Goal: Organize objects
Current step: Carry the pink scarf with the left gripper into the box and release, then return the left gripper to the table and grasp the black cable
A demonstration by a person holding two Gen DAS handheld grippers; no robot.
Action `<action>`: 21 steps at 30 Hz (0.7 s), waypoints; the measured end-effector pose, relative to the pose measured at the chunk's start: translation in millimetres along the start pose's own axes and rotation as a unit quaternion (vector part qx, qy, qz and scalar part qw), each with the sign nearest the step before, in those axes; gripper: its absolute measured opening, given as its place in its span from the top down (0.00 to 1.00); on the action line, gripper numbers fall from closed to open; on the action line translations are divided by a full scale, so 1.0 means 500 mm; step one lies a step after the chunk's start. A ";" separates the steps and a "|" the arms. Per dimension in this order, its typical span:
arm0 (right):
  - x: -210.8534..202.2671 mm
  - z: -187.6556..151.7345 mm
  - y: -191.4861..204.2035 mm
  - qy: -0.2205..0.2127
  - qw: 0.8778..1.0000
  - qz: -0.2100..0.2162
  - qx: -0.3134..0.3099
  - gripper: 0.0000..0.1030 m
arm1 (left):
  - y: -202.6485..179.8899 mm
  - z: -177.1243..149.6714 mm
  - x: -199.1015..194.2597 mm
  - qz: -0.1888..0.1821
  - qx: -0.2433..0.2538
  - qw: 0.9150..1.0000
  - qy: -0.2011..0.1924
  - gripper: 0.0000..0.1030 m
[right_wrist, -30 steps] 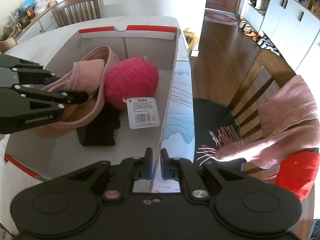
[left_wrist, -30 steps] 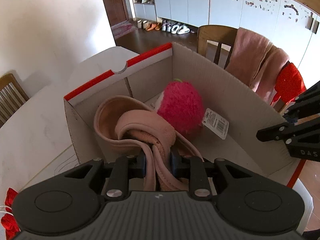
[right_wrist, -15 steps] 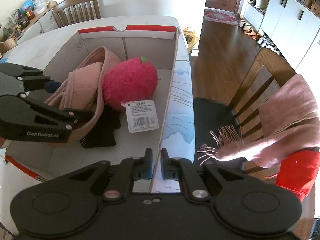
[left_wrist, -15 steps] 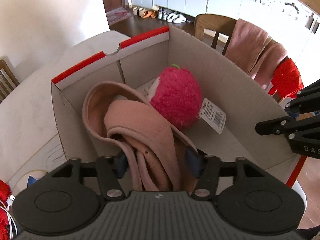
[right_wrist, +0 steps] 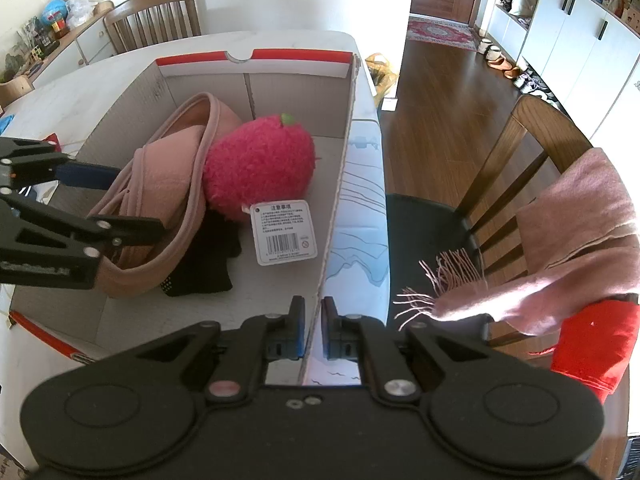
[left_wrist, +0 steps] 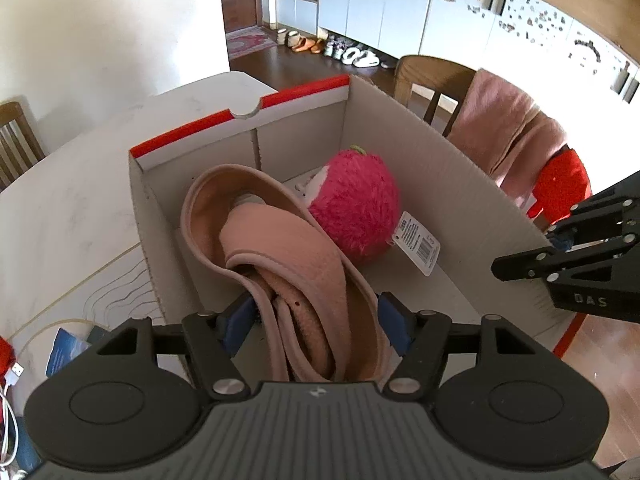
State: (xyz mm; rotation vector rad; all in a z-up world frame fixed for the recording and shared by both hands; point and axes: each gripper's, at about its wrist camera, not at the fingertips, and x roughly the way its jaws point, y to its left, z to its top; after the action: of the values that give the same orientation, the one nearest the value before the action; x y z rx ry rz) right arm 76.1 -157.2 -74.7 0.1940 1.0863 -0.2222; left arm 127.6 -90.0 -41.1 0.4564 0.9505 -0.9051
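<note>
A cardboard box (left_wrist: 440, 168) with a red rim stands on the white table; it also shows in the right wrist view (right_wrist: 344, 152). In it lie a pink belt-like band (left_wrist: 280, 240), seen in the right wrist view too (right_wrist: 168, 184), a fuzzy pink plush fruit (left_wrist: 356, 212) (right_wrist: 256, 168) with a white tag (right_wrist: 284, 232), and a black sock (right_wrist: 204, 268). My left gripper (left_wrist: 316, 320) is open, its fingers either side of the band's near end. My right gripper (right_wrist: 314, 332) is shut on the box's right wall.
A wooden chair (right_wrist: 520, 184) with a pink scarf (right_wrist: 580, 248) and a red cloth (right_wrist: 596, 344) stands right of the table. Cables and a blue paper (left_wrist: 64, 356) lie left of the box. Another chair (right_wrist: 156, 20) stands at the table's far end.
My left gripper has opened and let go of the pink band, which now rests in the box, and it has drawn back slightly. My right gripper has kept its hold on the wall.
</note>
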 end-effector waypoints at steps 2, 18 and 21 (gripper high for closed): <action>0.001 0.000 0.000 0.001 1.000 -0.001 0.000 0.93 | 0.001 -0.002 -0.013 -0.001 -0.006 1.000 -0.008 0.35; 0.003 0.004 0.008 0.009 1.000 -0.009 -0.006 0.93 | 0.022 -0.017 -0.138 -0.006 -0.048 0.996 -0.073 0.25; 0.003 0.005 0.011 0.010 1.000 -0.011 -0.008 0.93 | 0.034 -0.028 -0.164 0.001 -0.060 0.994 -0.086 0.23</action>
State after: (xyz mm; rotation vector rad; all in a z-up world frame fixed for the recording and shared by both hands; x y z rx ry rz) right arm 80.2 -152.7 -74.6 0.1696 1.1112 -0.2321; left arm 112.8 -33.3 20.6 0.2720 0.8416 -0.8662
